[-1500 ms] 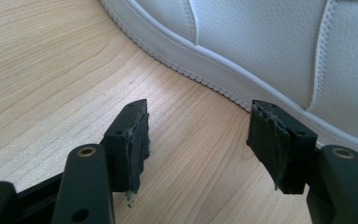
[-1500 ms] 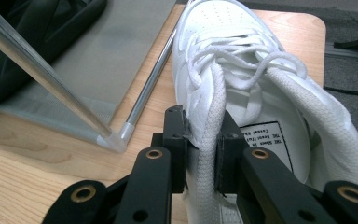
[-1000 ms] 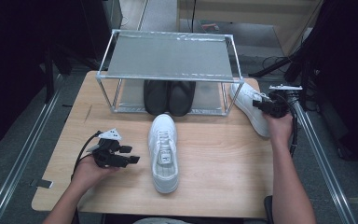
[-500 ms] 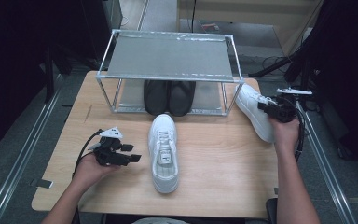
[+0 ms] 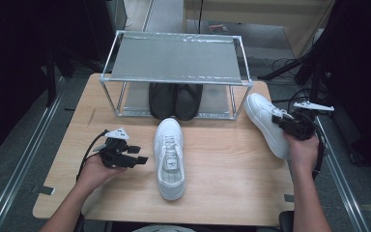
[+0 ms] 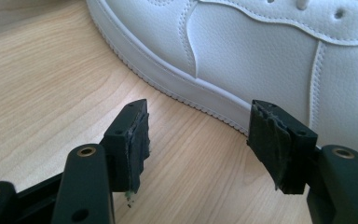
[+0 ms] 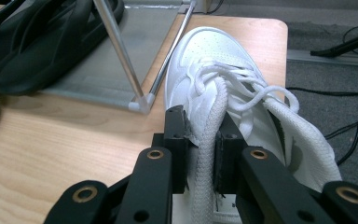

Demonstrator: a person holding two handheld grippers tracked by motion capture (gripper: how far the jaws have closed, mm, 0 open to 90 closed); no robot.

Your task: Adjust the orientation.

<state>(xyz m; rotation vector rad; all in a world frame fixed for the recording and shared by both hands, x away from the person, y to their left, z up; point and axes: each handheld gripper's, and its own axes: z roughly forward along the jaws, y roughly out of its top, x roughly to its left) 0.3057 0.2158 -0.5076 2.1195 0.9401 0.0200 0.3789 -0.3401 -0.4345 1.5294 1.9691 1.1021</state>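
Shifted rightward off the steel-framed mesh shoe rack [image 5: 174, 58], the right gripper [image 5: 290, 126] pinches a white leather sneaker's [image 5: 265, 121] tongue; left gripper [image 5: 134, 159] gapes empty.

black shoes [image 5: 175, 100] half under rack [image 5: 174, 59]

Left hand-held gripper [image 5: 134, 159] low, jaws apart, empty, right hand-held gripper [image 5: 281, 121] at far right, jaws clamped

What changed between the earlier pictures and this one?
The right gripper, still clamped on the tongue of the white shoe at the right edge, drew it a little toward the table's near right side. The left gripper, the centre white shoe, black shoes and rack stayed put.
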